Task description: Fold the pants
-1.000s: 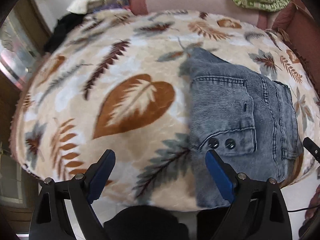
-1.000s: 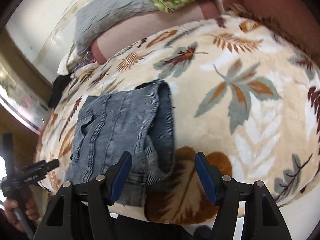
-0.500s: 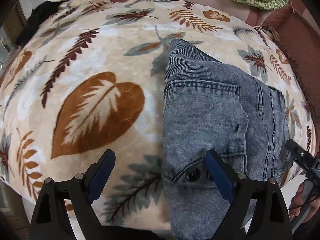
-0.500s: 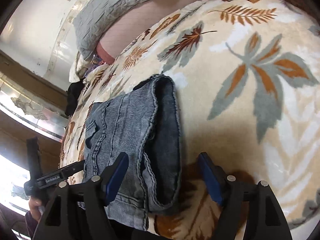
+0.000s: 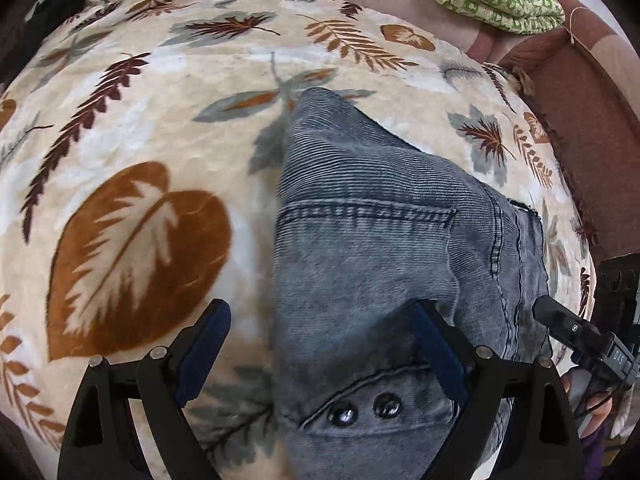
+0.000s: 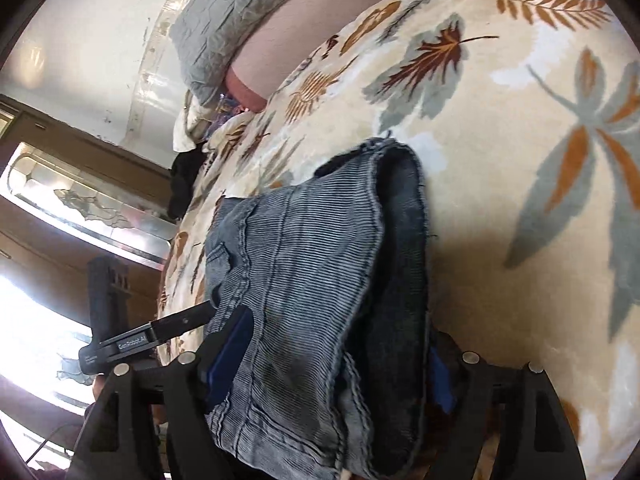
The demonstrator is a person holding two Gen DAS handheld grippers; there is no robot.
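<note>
Jaws stand wide on both tools, neither yet gripping. On the left, the left gripper (image 5: 322, 350) straddles the near left edge of the folded grey denim pants (image 5: 384, 240), one finger over the leaf-print blanket (image 5: 132, 128), the other over the cloth beside two dark buttons (image 5: 364, 410). On the right, the right gripper (image 6: 338, 360) brackets the thick stacked edge of the pants between its fingers. A clean fold likely calls for both to close on all layers together, level, before lifting. Both tools point forward, low over the bed, with the right one tilted.
</note>
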